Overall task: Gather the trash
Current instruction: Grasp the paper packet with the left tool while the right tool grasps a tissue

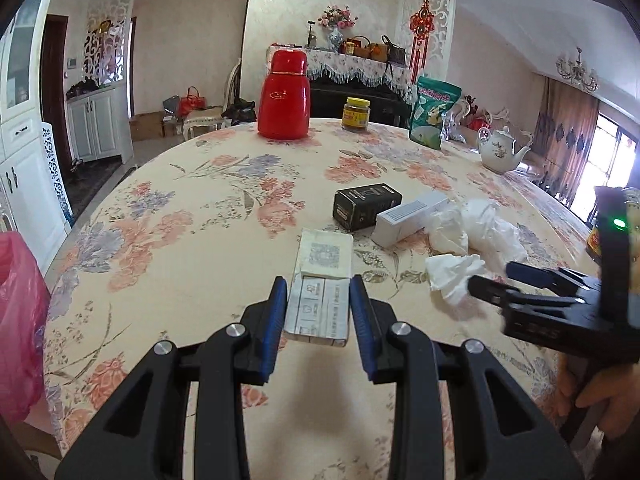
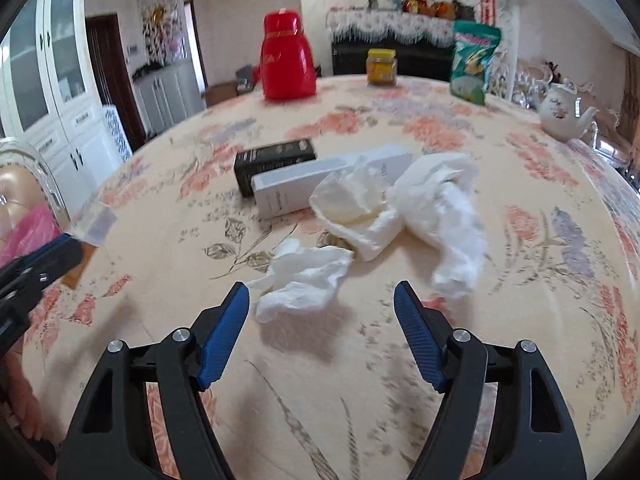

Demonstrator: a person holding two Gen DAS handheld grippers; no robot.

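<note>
Flat white printed carton (image 1: 320, 280) is clamped in left gripper (image 1: 319, 304). Right gripper (image 2: 322, 304) is held wide, empty; crumpled white tissue (image 2: 300, 276) at 11 o'clock. Black box (image 2: 274, 162), white box (image 2: 292, 188), two tissue wads (image 2: 436, 216) at 12 are uncollected.

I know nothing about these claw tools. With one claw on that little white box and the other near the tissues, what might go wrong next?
1. The left gripper pinches only the near end of the small white box, so the box might tilt or slip out on the way to the pink bag.
2. The right gripper is open before the nearest crumpled tissue; soft paper might be nudged away instead of caught.
3. The two grippers work close together and might bump.
</note>
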